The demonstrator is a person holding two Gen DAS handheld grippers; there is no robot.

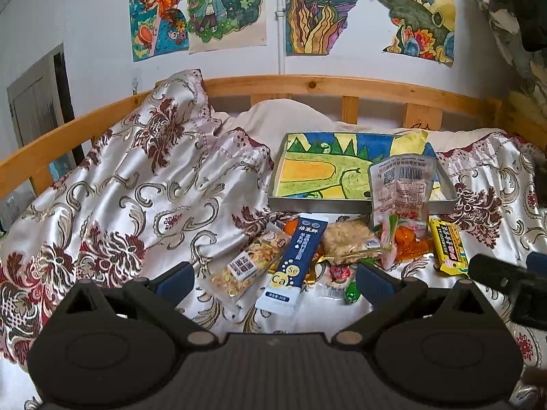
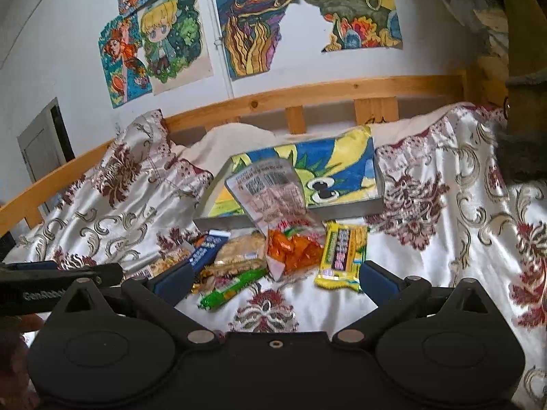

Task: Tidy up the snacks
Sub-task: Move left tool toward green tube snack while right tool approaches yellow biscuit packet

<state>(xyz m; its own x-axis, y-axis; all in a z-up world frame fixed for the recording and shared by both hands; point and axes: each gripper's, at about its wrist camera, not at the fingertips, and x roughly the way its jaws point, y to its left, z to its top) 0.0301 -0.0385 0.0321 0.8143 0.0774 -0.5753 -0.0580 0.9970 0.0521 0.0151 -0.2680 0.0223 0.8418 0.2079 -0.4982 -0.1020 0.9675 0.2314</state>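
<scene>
A heap of snack packets lies on the patterned bedspread [image 1: 119, 191] in front of a shallow grey tray [image 1: 359, 203] lined with a colourful drawing. The heap holds a blue sachet [image 1: 294, 263], a nut bar [image 1: 253, 259], a rice-cracker pack [image 1: 348, 242], a clear bag of orange pieces [image 1: 401, 205] leaning on the tray, a yellow bar [image 1: 448, 246] and a green stick [image 2: 232, 288]. My left gripper [image 1: 273, 280] is open and empty just before the heap. My right gripper [image 2: 273, 280] is open and empty, its fingers flanking the green stick and the yellow bar [image 2: 342, 256].
A wooden bed rail [image 1: 307, 85] runs behind the tray, with a white pillow [image 1: 287, 116] against it. Drawings hang on the wall [image 1: 85, 17]. The right gripper shows at the right edge of the left wrist view [image 1: 506, 280].
</scene>
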